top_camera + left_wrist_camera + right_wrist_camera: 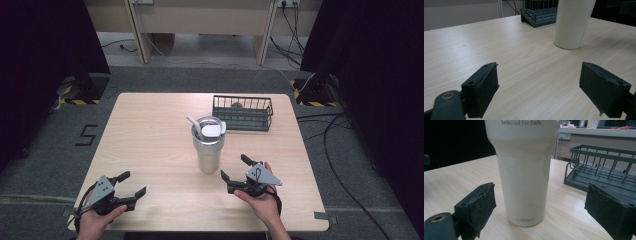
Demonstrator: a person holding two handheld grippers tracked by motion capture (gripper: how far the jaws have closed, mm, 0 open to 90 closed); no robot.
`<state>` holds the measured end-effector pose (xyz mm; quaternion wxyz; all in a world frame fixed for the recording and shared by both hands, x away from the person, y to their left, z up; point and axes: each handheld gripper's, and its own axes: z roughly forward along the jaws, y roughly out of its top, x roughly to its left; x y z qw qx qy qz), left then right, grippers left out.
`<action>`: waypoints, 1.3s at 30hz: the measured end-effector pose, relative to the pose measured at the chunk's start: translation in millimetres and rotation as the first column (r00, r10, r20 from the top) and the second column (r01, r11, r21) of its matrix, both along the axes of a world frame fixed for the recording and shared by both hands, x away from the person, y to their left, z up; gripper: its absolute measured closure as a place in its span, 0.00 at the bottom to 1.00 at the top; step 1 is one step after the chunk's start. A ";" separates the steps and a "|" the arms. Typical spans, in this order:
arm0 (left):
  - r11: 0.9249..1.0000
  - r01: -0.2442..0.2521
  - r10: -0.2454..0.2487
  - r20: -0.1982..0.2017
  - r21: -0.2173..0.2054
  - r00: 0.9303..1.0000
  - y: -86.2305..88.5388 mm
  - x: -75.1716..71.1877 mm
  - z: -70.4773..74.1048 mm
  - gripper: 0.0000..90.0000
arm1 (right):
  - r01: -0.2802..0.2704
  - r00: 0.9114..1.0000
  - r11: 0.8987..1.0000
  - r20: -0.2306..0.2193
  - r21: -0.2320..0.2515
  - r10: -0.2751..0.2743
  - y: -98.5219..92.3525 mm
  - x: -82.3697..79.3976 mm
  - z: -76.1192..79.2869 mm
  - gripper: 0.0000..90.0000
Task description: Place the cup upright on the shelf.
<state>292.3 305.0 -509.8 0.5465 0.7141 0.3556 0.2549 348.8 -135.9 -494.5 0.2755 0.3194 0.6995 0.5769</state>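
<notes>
A tall cream tumbler (207, 150) stands upright at the middle of the wooden table (150, 145). A white handle (193, 125) sticks out of its mouth. My right gripper (235, 168) is just right of the tumbler's base, open, with nothing between its pads. In the right gripper view the tumbler (524, 175) stands close ahead, between the lines of the two fingers (477, 207) but beyond them, untouched by my right gripper (540, 205). My left gripper (132, 183) rests open near the front left edge. In the left gripper view, my left gripper (539, 87) faces the tumbler (571, 22) from farther off.
A dark wire basket (243, 114) sits at the back right of the table, behind the tumbler, with a small brownish thing (236, 105) inside. It also appears as the basket (604, 170) in the right gripper view. Cables lie on the floor to the right.
</notes>
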 end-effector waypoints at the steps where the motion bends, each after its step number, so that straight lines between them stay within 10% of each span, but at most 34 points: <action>1: 1.000 0.001 -0.001 0.000 0.000 1.000 -0.1 0.0 0.0 0.16 | -0.003 1.000 1.000 0.000 -0.003 0.003 1.3 2.1 -0.2 0.11; 39: 1.000 0.008 -0.008 -0.001 -0.004 1.000 0.3 0.1 0.1 0.16 | -0.074 0.997 0.997 -0.026 0.009 0.074 65.4 62.0 -2.5 0.07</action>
